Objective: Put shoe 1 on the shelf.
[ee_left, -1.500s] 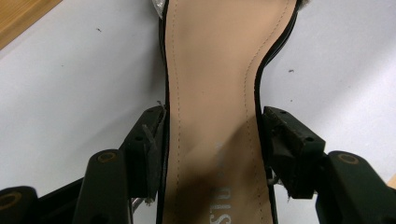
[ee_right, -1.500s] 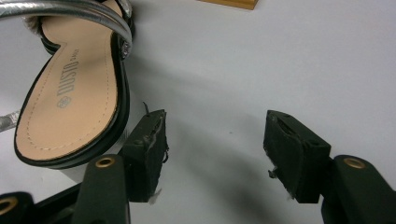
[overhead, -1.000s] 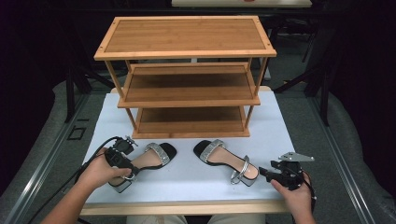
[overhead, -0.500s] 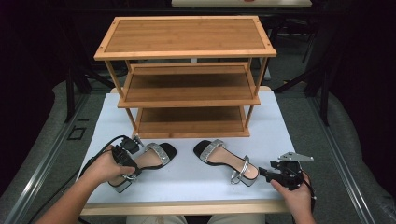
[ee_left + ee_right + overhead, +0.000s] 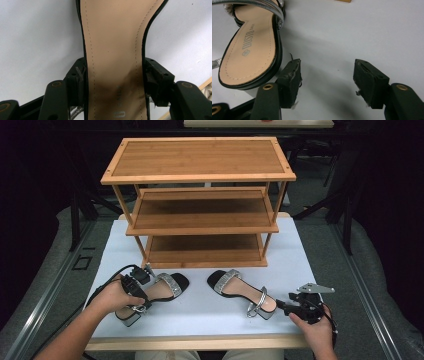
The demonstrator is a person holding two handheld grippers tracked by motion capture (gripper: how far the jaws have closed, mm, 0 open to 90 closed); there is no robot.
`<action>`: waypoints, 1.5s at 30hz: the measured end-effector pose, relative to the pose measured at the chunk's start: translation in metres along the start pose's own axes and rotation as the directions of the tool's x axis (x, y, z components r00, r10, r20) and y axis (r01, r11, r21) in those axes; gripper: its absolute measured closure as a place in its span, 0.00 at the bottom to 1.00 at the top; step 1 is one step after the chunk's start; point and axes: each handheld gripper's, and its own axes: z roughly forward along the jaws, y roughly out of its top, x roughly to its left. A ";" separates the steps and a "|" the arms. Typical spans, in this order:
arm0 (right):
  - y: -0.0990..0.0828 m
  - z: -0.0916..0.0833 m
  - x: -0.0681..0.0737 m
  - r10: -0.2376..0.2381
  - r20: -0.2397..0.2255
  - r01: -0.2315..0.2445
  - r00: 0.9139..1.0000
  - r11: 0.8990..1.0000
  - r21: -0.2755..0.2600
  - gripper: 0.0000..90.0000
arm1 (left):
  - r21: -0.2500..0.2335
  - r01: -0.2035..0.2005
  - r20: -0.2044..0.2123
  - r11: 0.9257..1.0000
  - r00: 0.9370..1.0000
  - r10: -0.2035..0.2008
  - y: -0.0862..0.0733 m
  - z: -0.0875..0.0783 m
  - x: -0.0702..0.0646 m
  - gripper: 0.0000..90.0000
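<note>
Left tongs (image 5: 113, 82) astride sandal (image 5: 115, 50)

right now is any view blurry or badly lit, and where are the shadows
High view: soft but readable, dark surroundings, the white table top evenly lit. Left gripper view: the tan insole of the black-edged sandal is sharp, with a shadow near the bottom. Right gripper view: soft shadows on the table ahead of the right tool, its near jaws slightly blurred.
</note>
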 end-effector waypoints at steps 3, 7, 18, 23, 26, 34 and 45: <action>0.000 0.000 0.000 -0.003 -0.002 0.003 1.000 1.000 0.003 0.43 | 0.004 -0.001 0.001 1.000 1.000 0.001 0.000 0.000 0.000 0.46; 0.000 0.001 0.000 -0.002 -0.002 0.002 1.000 1.000 0.001 0.43 | 0.041 -0.003 -0.008 0.999 1.000 0.003 0.004 0.000 -0.001 0.46; -0.001 0.001 -0.001 -0.002 0.000 0.002 1.000 1.000 0.002 0.43 | 0.079 0.003 -0.003 0.997 1.000 -0.003 0.009 0.000 0.000 0.47; -0.001 0.001 -0.002 0.005 -0.001 -0.005 1.000 1.000 0.000 0.43 | 0.073 0.004 -0.006 0.997 1.000 -0.004 0.008 -0.001 0.000 0.47; -0.001 0.001 -0.002 0.005 -0.001 -0.005 1.000 1.000 0.001 0.43 | 0.069 0.006 0.003 0.998 1.000 -0.006 0.008 -0.002 0.001 0.47; -0.001 0.001 -0.002 0.007 0.000 -0.007 1.000 1.000 -0.001 0.43 | 0.048 0.011 0.009 0.999 1.000 -0.011 0.006 -0.017 0.002 0.47; -0.001 0.001 -0.002 0.006 0.001 -0.006 1.000 1.000 -0.006 0.43 | -0.005 0.036 0.011 0.999 0.999 -0.036 0.004 -0.034 0.006 0.47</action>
